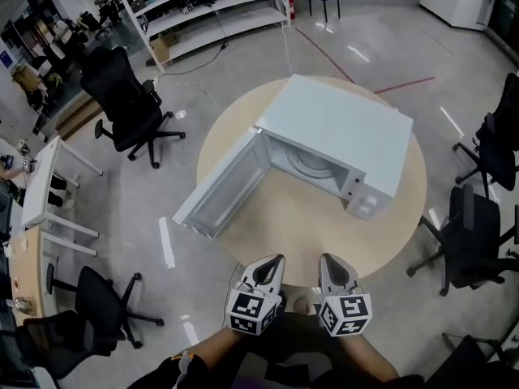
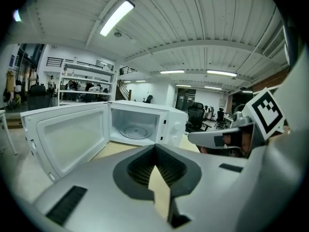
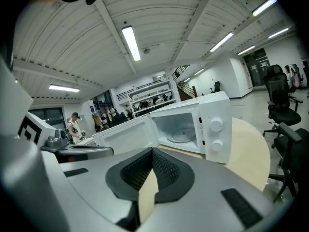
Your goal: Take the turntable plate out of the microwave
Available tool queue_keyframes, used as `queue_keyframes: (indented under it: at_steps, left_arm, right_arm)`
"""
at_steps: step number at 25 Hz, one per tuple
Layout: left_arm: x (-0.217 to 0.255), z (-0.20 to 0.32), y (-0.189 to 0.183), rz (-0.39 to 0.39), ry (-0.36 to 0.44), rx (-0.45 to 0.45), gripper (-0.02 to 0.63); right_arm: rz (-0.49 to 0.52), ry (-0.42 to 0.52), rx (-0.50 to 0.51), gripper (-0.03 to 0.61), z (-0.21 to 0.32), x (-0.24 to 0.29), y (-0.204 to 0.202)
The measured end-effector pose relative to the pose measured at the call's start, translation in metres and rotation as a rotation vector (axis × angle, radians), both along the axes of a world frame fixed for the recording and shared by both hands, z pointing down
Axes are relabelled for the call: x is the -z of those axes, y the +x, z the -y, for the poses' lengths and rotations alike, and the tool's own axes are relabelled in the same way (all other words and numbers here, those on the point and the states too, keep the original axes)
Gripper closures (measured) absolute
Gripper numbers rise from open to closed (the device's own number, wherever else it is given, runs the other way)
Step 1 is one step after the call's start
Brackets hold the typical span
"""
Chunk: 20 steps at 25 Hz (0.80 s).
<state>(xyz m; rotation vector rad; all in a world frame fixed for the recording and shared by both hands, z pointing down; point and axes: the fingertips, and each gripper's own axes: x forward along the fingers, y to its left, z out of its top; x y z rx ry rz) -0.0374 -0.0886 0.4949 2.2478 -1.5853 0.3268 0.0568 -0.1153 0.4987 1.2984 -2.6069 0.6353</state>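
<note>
**Item 1: turntable plate** [image 1: 306, 162]. It lies flat on the cavity floor of the microwave [image 1: 349, 128], not yet touched. It looks like clear glass.

**Item 2: microwave.** White, with 2 knobs on its front panel. It sits toward the far right edge of the table. The door [image 1: 220, 186] is swung fully open, its free end out past the table's left edge.

**Item 3: left gripper** [image 1: 274, 260]. Jaws closed tip to tip, nothing between them. It is held just off the table's near edge, well apart from the microwave.

**Item 4: right gripper** [image 1: 328, 259]. Jaws likewise closed and empty. It sits beside the left gripper.

**Hazards (judged):**
- Both pairs of jaws must open before any grip, and a push with closed tips would only slide the plate deeper.
- Smooth glass gripped at a thin rim may slip. A 1-sided hold would tilt it against the cavity roof or front frame.
- The plate probably rests on a roller ring, so dragging it instead of lifting could snag.
- A knock on the overhanging door could shift the microwave.
- A drop onto the hard floor would likely shatter the plate.

**Surface:** round table [image 1: 300, 227], pale wood top, otherwise bare.

**Room:**
- Glossy grey floor with red tape lines.
- Black office chairs [image 1: 126, 104] around the table.
- White shelving [image 1: 203, 6] at the far side.
- Desks along the left.
- Strip lights overhead.
- A person [image 3: 74, 124] stands in the distance.
</note>
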Motion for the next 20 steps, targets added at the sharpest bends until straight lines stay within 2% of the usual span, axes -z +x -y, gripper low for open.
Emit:
queue_keyframes:
  at_steps: [5, 20]
  left_arm:
    - [-0.002, 0.021, -0.004, -0.024, -0.012, -0.016, 0.566]
    - [0.014, 0.09, -0.049, -0.099, 0.048, -0.074, 0.566]
  right_arm:
    - [-0.018, -0.019, -0.022, 0.561, 0.015, -0.003, -0.003]
    - [-0.092, 0.026, -0.081, 0.561, 0.068, 0.02, -0.048]
